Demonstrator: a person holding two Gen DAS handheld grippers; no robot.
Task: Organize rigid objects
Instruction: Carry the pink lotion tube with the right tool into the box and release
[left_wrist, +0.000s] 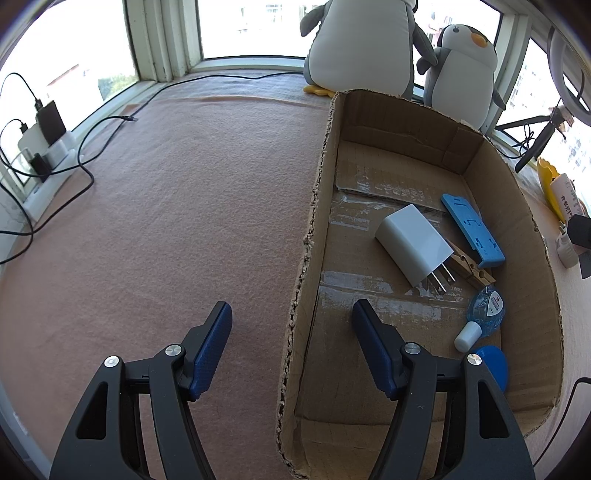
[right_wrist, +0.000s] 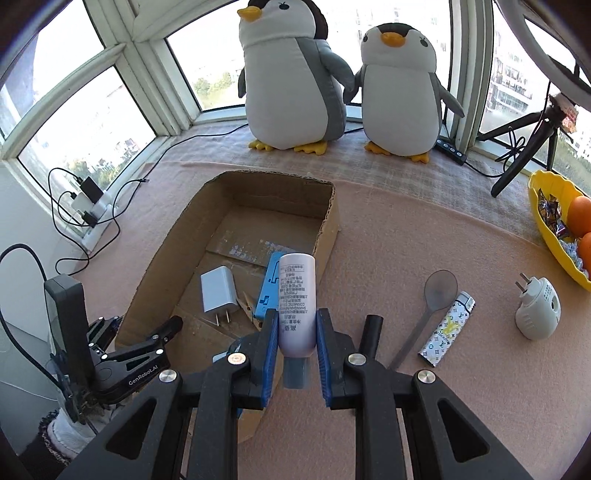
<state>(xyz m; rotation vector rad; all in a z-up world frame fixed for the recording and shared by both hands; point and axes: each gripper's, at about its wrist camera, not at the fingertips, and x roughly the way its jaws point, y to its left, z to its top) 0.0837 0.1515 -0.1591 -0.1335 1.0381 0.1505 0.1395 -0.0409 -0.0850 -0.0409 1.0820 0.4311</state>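
My right gripper (right_wrist: 297, 314) is shut on a pale lilac tube (right_wrist: 297, 288) with a grey cap. It holds the tube in the air over the right wall of the open cardboard box (right_wrist: 330, 225). In the box lie a white charger (left_wrist: 413, 243), a blue flat piece (left_wrist: 472, 230), a wooden clothespin (left_wrist: 471, 267), a small blue bottle (left_wrist: 484, 314) and a blue lid (left_wrist: 493, 363). My left gripper (left_wrist: 291, 314) stands open astride the box's left wall (left_wrist: 314, 221), and neither pad touches the cardboard.
On the pink cloth right of the box lie a grey spoon (right_wrist: 434, 299), a patterned lighter (right_wrist: 448, 328) and a white plug-in device (right_wrist: 537, 314). A yellow bowl (right_wrist: 543, 221) with oranges sits far right. Two plush penguins (right_wrist: 291, 74), a tripod (right_wrist: 524, 147) and a cabled power strip (right_wrist: 92, 210) line the window.
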